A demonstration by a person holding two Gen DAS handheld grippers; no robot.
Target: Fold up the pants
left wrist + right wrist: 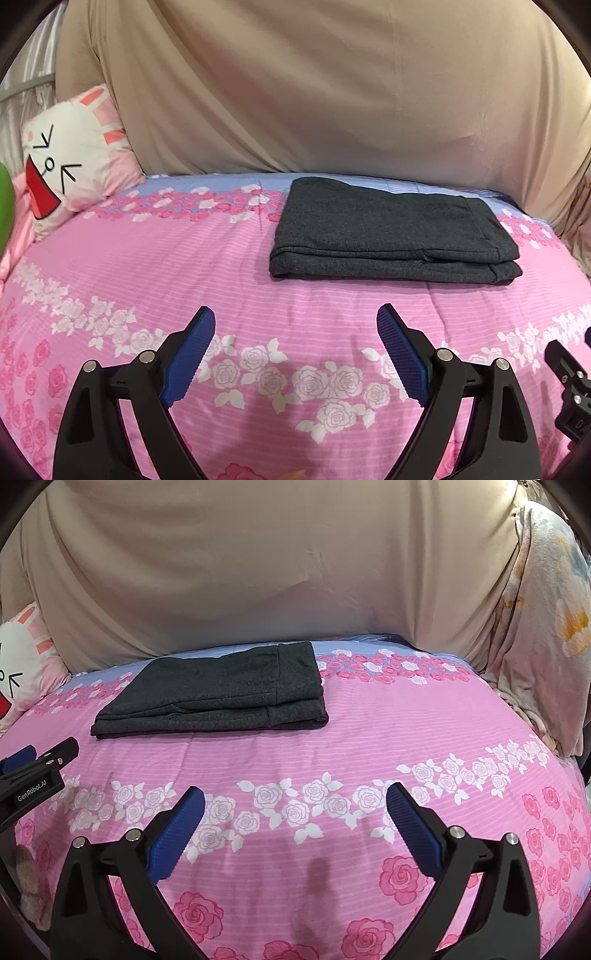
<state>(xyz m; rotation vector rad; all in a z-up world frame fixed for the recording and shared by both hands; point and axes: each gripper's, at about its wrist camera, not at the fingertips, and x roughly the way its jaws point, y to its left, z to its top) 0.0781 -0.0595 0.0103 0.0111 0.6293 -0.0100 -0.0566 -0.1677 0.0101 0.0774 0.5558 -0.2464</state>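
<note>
Here, folded pants (391,232) on bedspread (184,266), left claw (295,354) "GenRobot.AI" spread, right claw (295,830) spread.

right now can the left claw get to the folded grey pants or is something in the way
Probably yes. The left claw is open and empty, and only bare pink bedspread lies between it and the folded grey pants, which sit ahead and slightly right. The right claw is off to the side.

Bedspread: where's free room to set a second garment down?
Bare bedspread right of the folded pants, up to the draped floral cloth. Also the strip between the pants and both open grippers. The rabbit pillow crowds the left.
</note>
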